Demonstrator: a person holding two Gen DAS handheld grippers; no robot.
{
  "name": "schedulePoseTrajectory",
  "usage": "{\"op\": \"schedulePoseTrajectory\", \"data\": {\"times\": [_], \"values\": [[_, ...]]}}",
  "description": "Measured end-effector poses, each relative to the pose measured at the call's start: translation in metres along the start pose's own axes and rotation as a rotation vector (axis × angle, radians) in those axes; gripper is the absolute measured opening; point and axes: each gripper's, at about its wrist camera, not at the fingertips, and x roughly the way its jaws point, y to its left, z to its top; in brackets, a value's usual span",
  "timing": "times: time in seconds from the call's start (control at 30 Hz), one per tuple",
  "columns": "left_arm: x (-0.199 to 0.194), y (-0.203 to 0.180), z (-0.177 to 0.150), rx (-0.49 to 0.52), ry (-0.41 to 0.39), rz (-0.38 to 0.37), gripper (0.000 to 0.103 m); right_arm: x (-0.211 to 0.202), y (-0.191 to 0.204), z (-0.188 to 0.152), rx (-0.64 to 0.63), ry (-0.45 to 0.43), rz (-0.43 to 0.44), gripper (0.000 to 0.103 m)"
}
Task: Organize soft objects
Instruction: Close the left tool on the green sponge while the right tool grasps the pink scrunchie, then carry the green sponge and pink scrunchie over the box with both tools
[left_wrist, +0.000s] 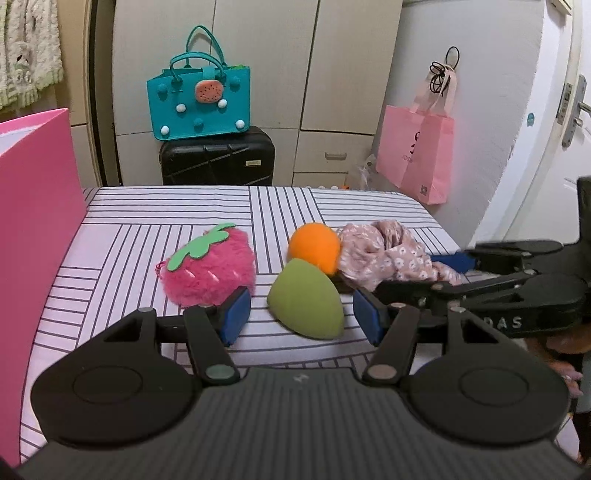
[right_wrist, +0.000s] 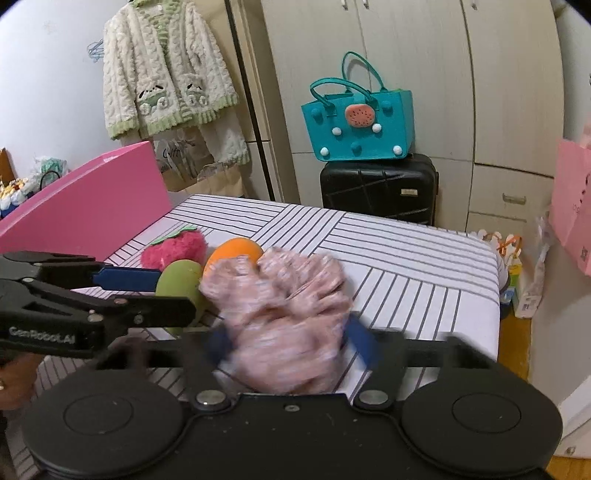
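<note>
We see a bed (left_wrist: 155, 206) covered by a white sheet with dark stripes laid in blocks. Four soft items lie on it near the middle. A pink plush strawberry (left_wrist: 210, 267) (green felt leaf on top) sits toward the left edge. A green egg-shaped sponge (left_wrist: 306, 301) lies toward the near edge, touching an orange ball (left_wrist: 314, 247) just behind it. A crumpled pink floral cloth (left_wrist: 380, 254) rests against the ball on the right-edge side. A pink board (left_wrist: 33, 229) stands upright along the left edge.
</note>
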Motion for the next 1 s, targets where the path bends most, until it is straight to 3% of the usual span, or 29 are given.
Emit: {"op": "schedulePoseTrajectory", "data": {"times": [0.07,0.2,0.67,0.77,1.0], "values": [[0.0,-0.001,0.0,-0.007,-0.002,-0.003,0.061,-0.004,-0.002,-0.002,0.032,-0.011,0.001,0.029],[0.003,-0.002,0.001,-0.017,0.005,-0.012,0.061,-0.01,-0.005,-0.009,0.089,-0.017,0.001,0.021],[0.013,-0.007,0.002,-0.03,0.021,0.05,0.06,-0.037,0.018,-0.034,0.117,-0.006,-0.049,0.022],[0.017,-0.004,0.001,-0.054,0.036,0.04,0.048,-0.04,0.021,-0.038,0.129,-0.015,-0.048,0.023],[0.016,-0.004,-0.005,-0.056,0.005,0.038,0.047,-0.041,0.026,-0.043,0.14,-0.025,-0.061,0.023]]}}
